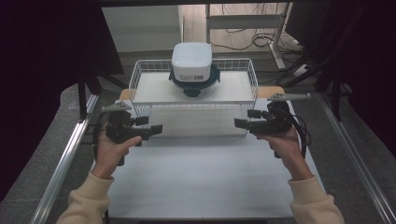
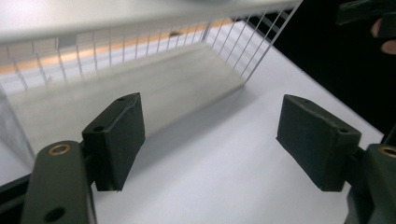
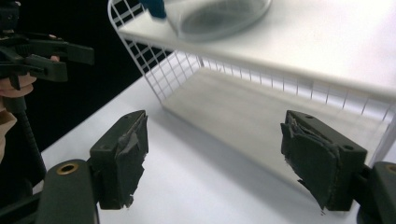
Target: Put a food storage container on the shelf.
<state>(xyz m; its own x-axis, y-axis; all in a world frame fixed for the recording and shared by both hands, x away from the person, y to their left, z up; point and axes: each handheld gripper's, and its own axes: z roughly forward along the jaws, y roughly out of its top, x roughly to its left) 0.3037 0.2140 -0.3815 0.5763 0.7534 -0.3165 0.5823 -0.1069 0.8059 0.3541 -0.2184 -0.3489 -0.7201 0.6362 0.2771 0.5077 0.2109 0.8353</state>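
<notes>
On the white bench (image 1: pixel 201 177), a white wire rack (image 1: pixel 194 93) stands at the far edge, and a lidded container (image 1: pixel 192 70) (white lid, dark blue clasps, clear bowl below) sits on its upper shelf, roughly at the middle. The left gripper (image 1: pixel 152 126) is held level just in front of the rack's left end, pointing inward; its jaws stand released and wide apart, with only bare bench surface between them in the left gripper view. The right gripper (image 1: pixel 243 120) mirrors it at the rack's right end, pointing toward the left one, its worn pads (image 3: pixel 313 158) likewise spread with nothing between them. Both grippers hang above the bench, well apart from each other and apart from the container, near the rack's lower shelf (image 3: pixel 261 112).
</notes>
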